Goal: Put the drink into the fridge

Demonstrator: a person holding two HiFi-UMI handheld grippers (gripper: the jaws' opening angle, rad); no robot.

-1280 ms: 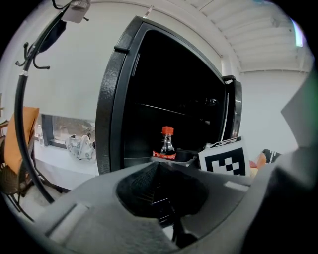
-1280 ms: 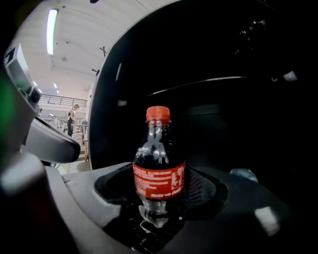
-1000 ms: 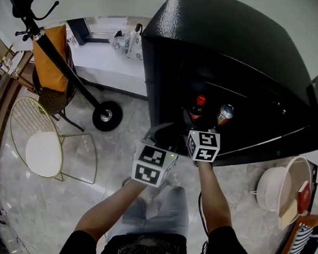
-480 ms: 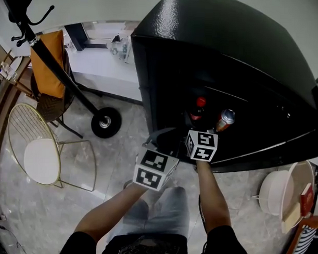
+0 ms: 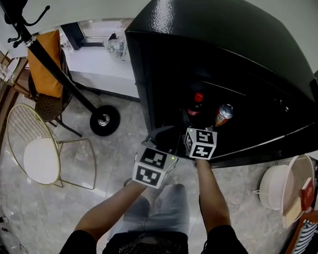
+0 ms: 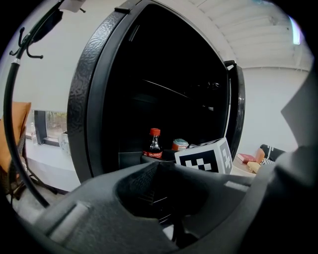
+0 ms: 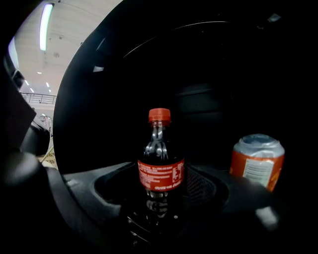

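A cola bottle (image 5: 196, 105) with a red cap and red label stands upright inside the open black fridge (image 5: 229, 43). An orange can (image 5: 223, 114) is just to its right. My right gripper (image 5: 197, 126) reaches into the fridge from the front. In the right gripper view the bottle (image 7: 160, 168) stands between the spread jaws of the right gripper (image 7: 161, 201), and the can (image 7: 257, 159) is off to the right. My left gripper (image 5: 163, 133) hovers outside the fridge's lower left front, shut on nothing. The left gripper view shows bottle (image 6: 153, 146) and can (image 6: 180, 145) beyond it.
The fridge door (image 6: 237, 114) is swung open to the right. A wire chair with a white seat (image 5: 41, 153), a coat stand with its round base (image 5: 103, 119) and an orange garment (image 5: 44, 62) are on the left. A white basin (image 5: 282, 188) sits at the right.
The head view has shifted a little, so the fridge sits further left in the picture. Bottle, can and both grippers keep about the same places relative to each other.
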